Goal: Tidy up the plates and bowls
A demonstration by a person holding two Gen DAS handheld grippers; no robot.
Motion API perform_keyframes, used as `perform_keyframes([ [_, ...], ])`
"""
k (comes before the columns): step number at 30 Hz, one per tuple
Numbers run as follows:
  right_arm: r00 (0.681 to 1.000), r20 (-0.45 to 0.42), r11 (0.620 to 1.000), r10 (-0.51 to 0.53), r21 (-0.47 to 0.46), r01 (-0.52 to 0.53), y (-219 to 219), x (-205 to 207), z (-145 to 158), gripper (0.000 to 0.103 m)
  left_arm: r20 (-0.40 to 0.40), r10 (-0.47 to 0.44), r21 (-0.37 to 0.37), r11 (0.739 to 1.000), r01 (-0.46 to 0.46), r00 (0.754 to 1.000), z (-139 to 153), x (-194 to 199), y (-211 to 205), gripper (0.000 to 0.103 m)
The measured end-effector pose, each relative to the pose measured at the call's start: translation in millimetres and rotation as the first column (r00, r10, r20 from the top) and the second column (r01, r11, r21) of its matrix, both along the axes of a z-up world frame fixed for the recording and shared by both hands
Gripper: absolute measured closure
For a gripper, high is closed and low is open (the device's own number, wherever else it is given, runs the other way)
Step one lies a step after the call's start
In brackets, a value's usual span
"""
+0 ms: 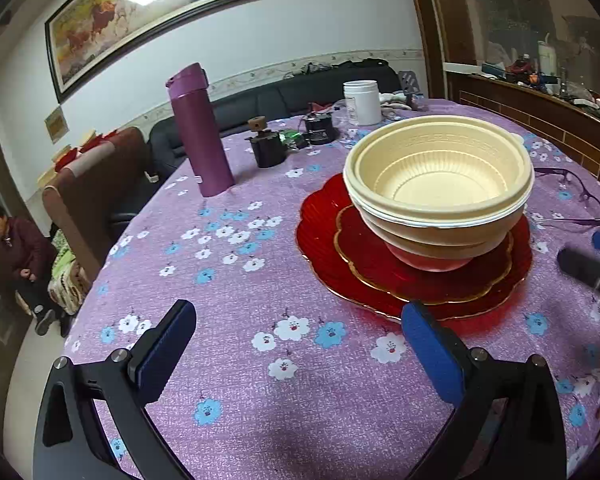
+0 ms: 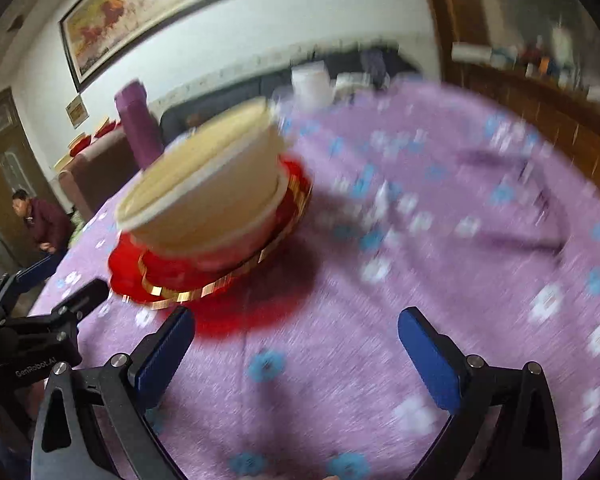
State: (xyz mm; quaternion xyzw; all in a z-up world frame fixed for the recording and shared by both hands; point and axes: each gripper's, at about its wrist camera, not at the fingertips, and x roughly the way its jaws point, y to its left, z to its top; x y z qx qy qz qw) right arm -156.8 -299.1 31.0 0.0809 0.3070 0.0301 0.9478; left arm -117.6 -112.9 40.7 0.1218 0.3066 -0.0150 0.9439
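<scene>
1. Cream bowls, 2 nested on a pinkish third, top 2 red plates at 1 o'clock in the left view; probably light, slippery plastic; grip the rim.
2. Left gripper and right gripper: fingers apart, empty, above the tablecloth.

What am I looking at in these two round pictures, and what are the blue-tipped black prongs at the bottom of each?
Those prongs are hand-held grippers; a person carries one in each hand, with no robot arm. Each picture comes from a fisheye camera on a gripper, looking along its fingers. The first belongs to the left gripper, the second, blurred, to the right gripper. Both are open and hold nothing. On the purple floral tablecloth stands a stack: cream bowls nested on a pinkish bowl, on a smaller red plate, on a larger red plate. Behind are a purple flask, a white jar and eyeglasses.
</scene>
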Motion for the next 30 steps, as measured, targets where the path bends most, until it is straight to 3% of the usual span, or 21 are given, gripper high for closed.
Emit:
perform_keyframes([
  [3,0.999,0.038,0.999,-0.027,0.042,0.026,-13.4,2.1,3.3,0.0,0.016,-0.012,0.018,1.0,0.012,1.0,-0.8,-3.1,-3.3,0.0],
  [6,0.999,-0.029,0.993,-0.02,0.112,0.024,-20.7,12.0,-8.4,0.0,0.019,-0.017,0.034,0.999,0.016,1.0,-1.6,-3.9,-6.1,0.0],
  [8,0.999,-0.029,0.991,-0.025,0.129,0.028,-23.9,12.4,-8.6,0.0,0.017,-0.019,0.029,0.999,0.018,1.0,-1.3,-3.5,-5.3,0.0],
  [17,1.0,-0.02,0.992,-0.016,0.124,0.018,-22.3,10.6,-7.6,0.0,-0.023,-0.003,-0.042,0.999,0.002,1.0,-0.3,3.8,8.2,0.0],
  [30,1.0,-0.017,0.992,-0.023,0.124,0.025,-22.6,9.1,-8.5,0.0,-0.018,-0.019,0.016,1.0,0.019,1.0,-2.7,0.5,-2.7,0.0],
])
